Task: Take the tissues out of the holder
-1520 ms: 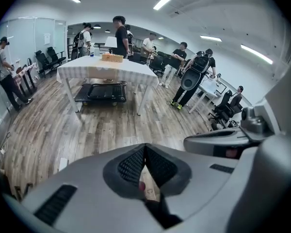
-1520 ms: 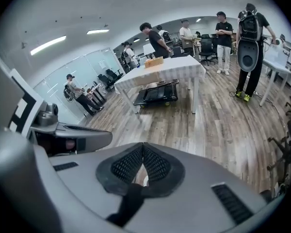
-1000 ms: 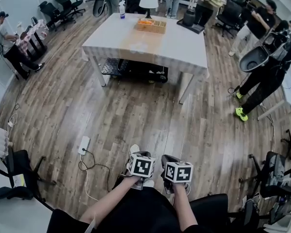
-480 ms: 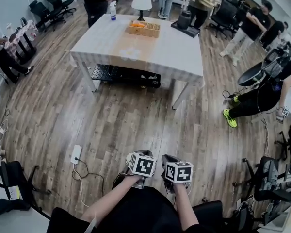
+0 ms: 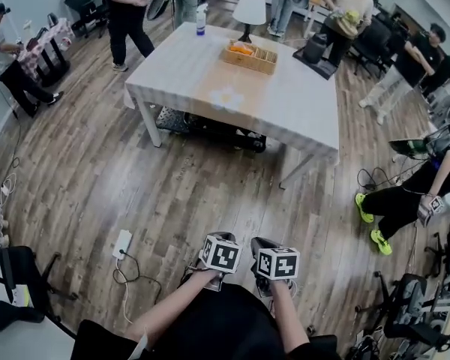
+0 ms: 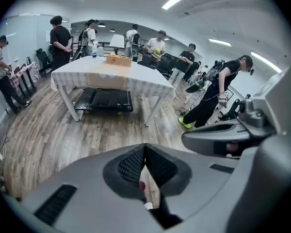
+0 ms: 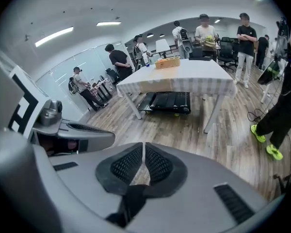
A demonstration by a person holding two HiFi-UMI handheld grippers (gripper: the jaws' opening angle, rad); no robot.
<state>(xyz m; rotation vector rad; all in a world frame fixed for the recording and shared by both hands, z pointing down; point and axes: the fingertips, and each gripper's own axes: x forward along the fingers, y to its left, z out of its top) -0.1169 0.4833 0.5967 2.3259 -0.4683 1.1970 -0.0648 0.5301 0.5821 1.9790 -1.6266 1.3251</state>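
Observation:
A wooden holder [image 5: 249, 56] stands on the far side of a white-clothed table [image 5: 232, 100], with something orange at its left end; I cannot make out tissues at this distance. The holder also shows small in the left gripper view [image 6: 118, 59] and the right gripper view [image 7: 167, 62]. My left gripper [image 5: 217, 247] and right gripper [image 5: 270, 255] are side by side close to my body, well short of the table. The left gripper [image 6: 145, 148] is shut with nothing between its jaws. So is the right gripper [image 7: 143, 145].
A spray bottle [image 5: 201, 19] and a white lamp [image 5: 249, 10] stand at the table's far edge. A black cart [image 5: 210, 126] sits under the table. A power strip [image 5: 122, 244] with cable lies on the wood floor at my left. Several people stand around; one with green shoes [image 5: 375, 223] is at right.
The head view has swung, so the table now sits further right and lower in the picture. A person in black has stepped to the table's far left corner. Both grippers stay by my body.

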